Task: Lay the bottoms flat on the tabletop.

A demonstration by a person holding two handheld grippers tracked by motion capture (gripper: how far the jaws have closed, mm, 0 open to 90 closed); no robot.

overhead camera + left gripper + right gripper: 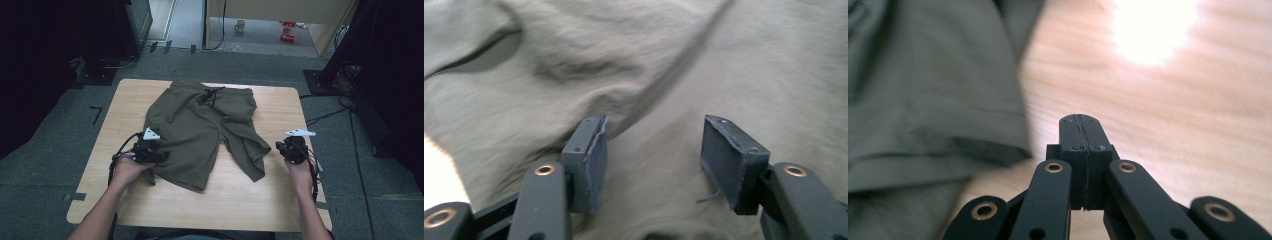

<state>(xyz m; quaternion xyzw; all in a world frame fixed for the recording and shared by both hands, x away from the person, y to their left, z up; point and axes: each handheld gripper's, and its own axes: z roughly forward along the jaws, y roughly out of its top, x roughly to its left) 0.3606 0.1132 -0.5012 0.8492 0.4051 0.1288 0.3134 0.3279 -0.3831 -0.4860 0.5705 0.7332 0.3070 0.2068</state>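
With the left gripper [156, 156] open over the olive shorts [200, 130] and the right gripper [286, 148] closed empty beside the hem, a shallow pinch may drag fabric off the table [280, 200].

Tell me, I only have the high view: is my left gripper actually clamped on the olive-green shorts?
Observer: No. In the left gripper view the left gripper has its jaws apart, over the olive-green fabric shorts, with nothing pinched between the pads.
Operator: And the right gripper?
Observer: The right gripper has its jaws pressed together with nothing between them.
Operator: Is it over the cloth?
Observer: No, its tips are over the bare light wooden table, with the hem of a shorts leg just to their left in that view.
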